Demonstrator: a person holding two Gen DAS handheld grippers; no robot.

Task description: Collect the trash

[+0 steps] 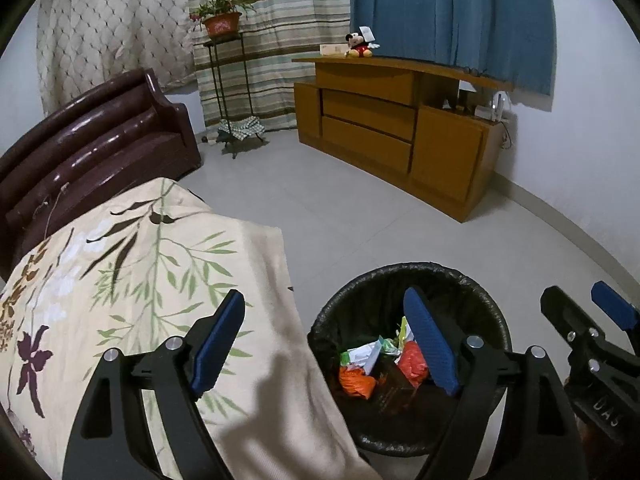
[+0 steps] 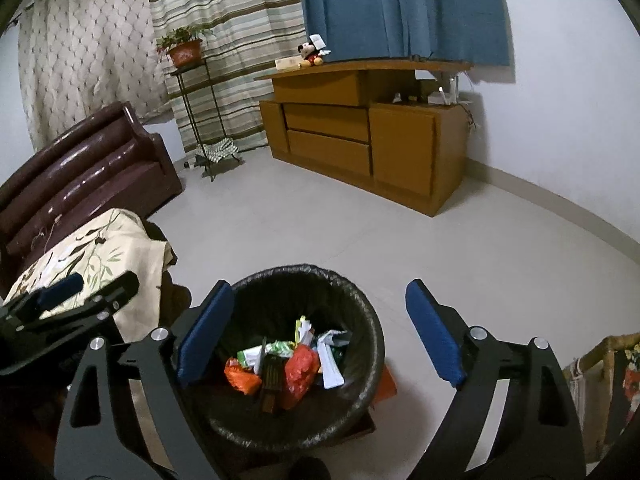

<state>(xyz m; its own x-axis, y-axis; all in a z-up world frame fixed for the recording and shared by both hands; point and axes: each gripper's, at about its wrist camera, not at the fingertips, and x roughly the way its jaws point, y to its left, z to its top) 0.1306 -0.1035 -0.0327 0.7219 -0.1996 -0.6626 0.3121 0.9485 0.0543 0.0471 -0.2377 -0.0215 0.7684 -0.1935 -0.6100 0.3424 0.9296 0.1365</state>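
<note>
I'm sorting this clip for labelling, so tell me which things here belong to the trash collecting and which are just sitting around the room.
Part of the job:
- trash bin with black liner
- wrappers and paper scraps inside it
- left gripper, open, empty
- right gripper, open, empty

Just lying about:
- floral cloth
- brown sofa
- wooden cabinet
- plush toy
- potted plant

Pale tiled floor (image 2: pixel 320 232): black-lined bin (image 2: pixel 360 304) stood on it, wooden cabinet (image 2: pixel 360 144), plant stand (image 2: pixel 200 120), sofa (image 2: pixel 100 168).
</note>
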